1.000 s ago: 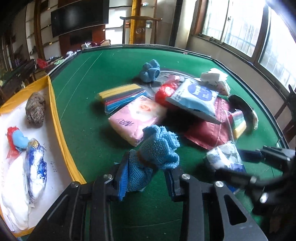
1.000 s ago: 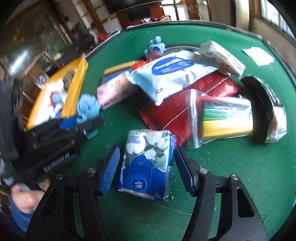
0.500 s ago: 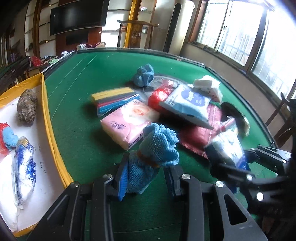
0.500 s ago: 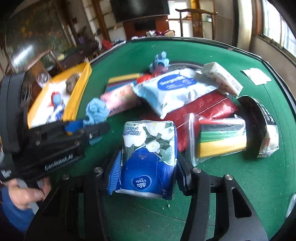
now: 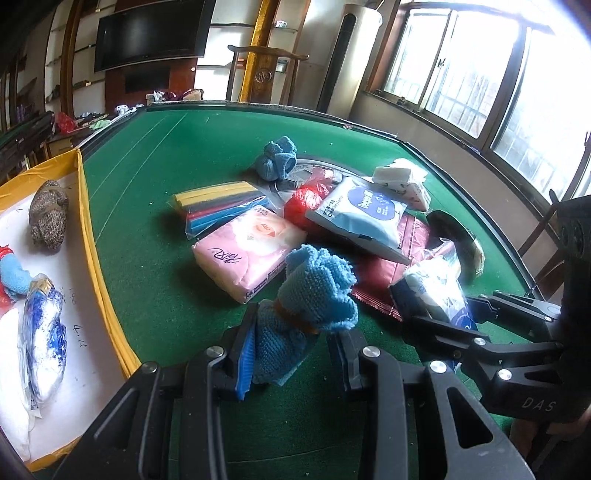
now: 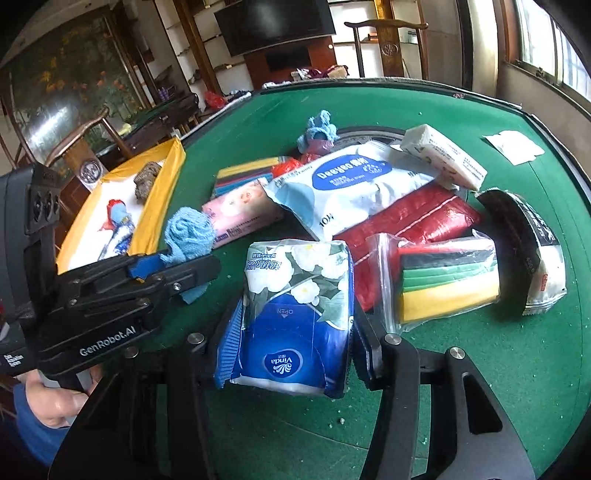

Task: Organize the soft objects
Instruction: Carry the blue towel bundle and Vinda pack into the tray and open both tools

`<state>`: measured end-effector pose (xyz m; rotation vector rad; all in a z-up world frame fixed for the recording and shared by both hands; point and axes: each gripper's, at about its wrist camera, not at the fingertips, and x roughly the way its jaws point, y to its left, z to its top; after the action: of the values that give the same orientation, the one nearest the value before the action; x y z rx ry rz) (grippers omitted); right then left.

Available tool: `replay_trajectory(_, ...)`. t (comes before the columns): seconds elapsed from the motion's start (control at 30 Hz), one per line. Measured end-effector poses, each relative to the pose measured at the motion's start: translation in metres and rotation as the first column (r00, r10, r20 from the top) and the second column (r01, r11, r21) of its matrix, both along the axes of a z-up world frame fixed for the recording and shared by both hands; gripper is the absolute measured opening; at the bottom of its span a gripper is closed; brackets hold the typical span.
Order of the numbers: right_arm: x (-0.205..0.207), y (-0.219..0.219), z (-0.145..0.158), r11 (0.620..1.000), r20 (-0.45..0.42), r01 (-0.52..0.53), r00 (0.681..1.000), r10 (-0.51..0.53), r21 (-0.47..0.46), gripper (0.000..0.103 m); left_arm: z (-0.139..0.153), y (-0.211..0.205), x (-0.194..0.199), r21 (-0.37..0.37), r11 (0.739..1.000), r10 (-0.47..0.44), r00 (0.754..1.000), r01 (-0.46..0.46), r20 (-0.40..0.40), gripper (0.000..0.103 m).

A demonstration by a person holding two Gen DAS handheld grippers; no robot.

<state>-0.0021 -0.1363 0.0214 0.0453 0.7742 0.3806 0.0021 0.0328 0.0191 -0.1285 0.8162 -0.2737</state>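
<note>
- Two sets of fingers are loaded at once: my left fingers (image 5: 291,354) pinch a bundled blue cloth (image 5: 310,306), gripping its lower half below the rubber band while the frilled top flares above the pads.
- My right fingers (image 6: 295,343) are pressed onto a blue-and-white floral tissue pack (image 6: 295,314); they have just been closing on it, and it now sits squeezed between the pads, tilted up off the felt.
- Both things look lifted clear of the pile, so I judge the step in hand is the carry, pick-up being done.
- Next move, as I see it: swing left toward the yellow-edged tray (image 5: 88,236), clear its raised wall, and let go over a bare patch of its white floor.
- That tray already holds a brown knitted bundle (image 5: 48,218), a small blue-and-red item (image 5: 11,273) and a crinkled blue-and-white pack (image 5: 44,339), so room is tighter near me than at the far end.
- Left on the green worktop (image 5: 155,162): a pink tissue pack (image 5: 251,251), a bag of coloured cloths (image 5: 221,206), a red plastic bag (image 5: 306,203), a pale blue wipes pouch (image 6: 343,184), a red woven bag (image 6: 413,218), a second bag of coloured cloths (image 6: 447,277), a black-and-white pack (image 6: 524,251), a white tissue pack (image 6: 443,155) and another blue cloth bundle (image 5: 277,158).
- A scrap of white paper (image 6: 513,146) lies apart at the far right.
- Beyond the worktop: a dark television (image 5: 147,33) on the wall, a wooden chair (image 6: 388,40), and bright windows (image 5: 498,66) to the right.
</note>
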Motion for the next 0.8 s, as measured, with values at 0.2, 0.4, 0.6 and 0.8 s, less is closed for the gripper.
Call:
replay_trajectory(0.2, -0.001, 0.002, 0.0, 1.0, 0.011, 0.001, 1.0, -0.001, -0.005, 0.051, 0.0, 0.001, -0.001, -0.007, 1.0, 0.001, 1.0, -0.001, 0.004, 0.035)
replay_trajectory(0.4, -0.003, 0.0, 0.004, 1.0, 0.031, 0.007, 0.999, -0.007, 0.008, 0.051, 0.001, 0.001, -0.001, -0.014, 1.0, 0.001, 1.0, -0.001, 0.01, 0.035)
replay_trajectory(0.6, -0.005, 0.001, 0.009, 1.0, 0.084, 0.005, 0.996, -0.006, 0.016, 0.051, 0.008, 0.006, -0.007, -0.042, 0.999, 0.008, 0.999, -0.006, 0.04, 0.035)
replay_trajectory(0.8, -0.002, 0.001, 0.012, 0.998, 0.072, -0.007, 0.997, 0.002, 0.061, 0.051, 0.031, 0.016, -0.022, -0.078, 0.997, 0.022, 0.995, -0.015, 0.096, 0.035)
